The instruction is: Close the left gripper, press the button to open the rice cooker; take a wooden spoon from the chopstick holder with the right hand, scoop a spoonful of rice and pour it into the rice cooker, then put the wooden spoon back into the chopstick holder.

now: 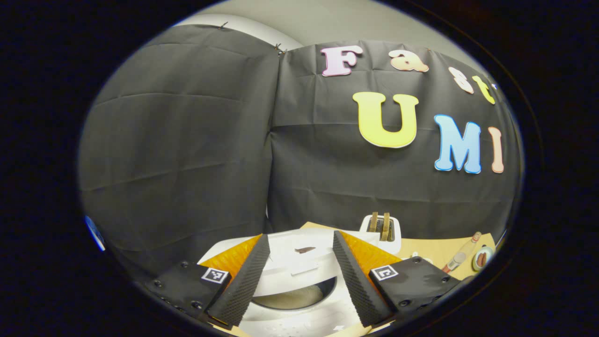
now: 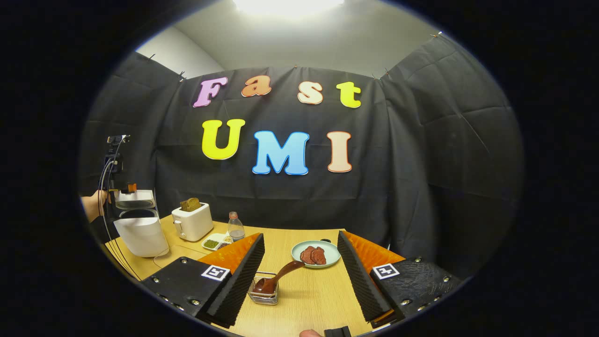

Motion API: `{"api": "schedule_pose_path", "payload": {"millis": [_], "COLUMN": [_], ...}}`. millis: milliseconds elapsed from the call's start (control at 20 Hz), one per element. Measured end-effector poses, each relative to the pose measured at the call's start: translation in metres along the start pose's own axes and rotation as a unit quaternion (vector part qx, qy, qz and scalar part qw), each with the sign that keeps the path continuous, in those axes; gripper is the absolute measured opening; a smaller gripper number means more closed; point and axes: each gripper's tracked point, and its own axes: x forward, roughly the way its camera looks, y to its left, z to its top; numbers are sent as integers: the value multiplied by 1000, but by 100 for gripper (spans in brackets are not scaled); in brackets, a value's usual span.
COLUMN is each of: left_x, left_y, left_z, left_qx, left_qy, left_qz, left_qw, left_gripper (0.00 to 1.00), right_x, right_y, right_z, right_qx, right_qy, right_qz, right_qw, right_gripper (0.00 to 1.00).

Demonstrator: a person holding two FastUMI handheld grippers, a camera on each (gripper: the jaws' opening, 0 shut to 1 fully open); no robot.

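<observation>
My left gripper (image 1: 301,236) hangs open just above the white rice cooker (image 1: 299,255). A dark crescent under its lid shows the inner pot (image 1: 295,297). In the right gripper view the cooker (image 2: 140,234) stands at the table's far left with its lid (image 2: 135,199) raised. A hand (image 2: 91,206) holds the left gripper (image 2: 125,189) over it. My right gripper (image 2: 300,235) is open and empty above the table. The wooden spoon (image 2: 276,278) leans bowl-down in the small chopstick holder (image 2: 263,292), between and below the right fingers.
A white toaster (image 2: 192,220) with bread, a small bottle (image 2: 235,227) and a white dish (image 2: 215,242) of green and pale grains stand beyond the cooker. A pale plate (image 2: 333,255) with dark meat lies behind the holder. The toaster (image 1: 381,229) is also behind the cooker.
</observation>
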Motion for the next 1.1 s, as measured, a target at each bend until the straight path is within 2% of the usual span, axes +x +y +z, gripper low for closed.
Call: {"api": "schedule_pose_path", "payload": {"millis": [350,800,1100], "left_x": [-4,3,2], "left_y": [-6,-16,-18], "left_z": [-40,-93,-104], "left_qx": [-9,32,44], "left_qy": [33,75,94], "left_qz": [1,-2,-14], "left_qw": [999,997,994], "left_gripper": [97,97,96], "right_x": [2,8,14], "right_y": [1,14,27], "right_z": [-1,-9,-8], "right_qx": [9,19,13], "right_qy": [5,17,16], "right_qz": [3,8,17], "right_qw": [1000,1000,1000], "right_gripper": [95,97,95]}}
